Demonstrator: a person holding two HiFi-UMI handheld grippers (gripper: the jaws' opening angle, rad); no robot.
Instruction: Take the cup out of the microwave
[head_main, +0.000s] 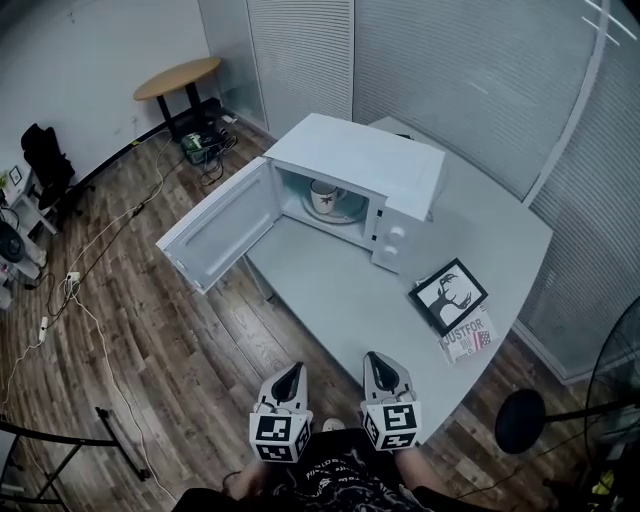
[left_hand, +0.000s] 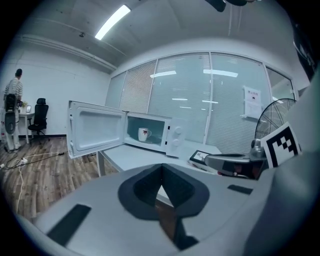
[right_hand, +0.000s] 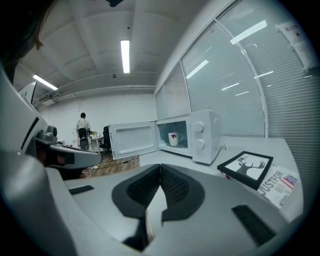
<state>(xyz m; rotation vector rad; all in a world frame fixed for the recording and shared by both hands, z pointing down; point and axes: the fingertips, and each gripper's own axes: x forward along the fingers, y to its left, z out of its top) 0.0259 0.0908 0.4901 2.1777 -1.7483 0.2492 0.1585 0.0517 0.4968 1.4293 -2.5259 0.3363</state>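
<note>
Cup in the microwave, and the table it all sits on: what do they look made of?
The cup looks like glazed ceramic: white and smooth, with a loop handle and a small red print. The table top looks like matte pale laminate or painted board: flat and even in colour, with no grain showing. The pictures do not settle which.

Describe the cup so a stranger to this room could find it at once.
On the grey table stands a white microwave, its door swung open. Inside sits the cup, white with a small red mark, the only cup here.
</note>
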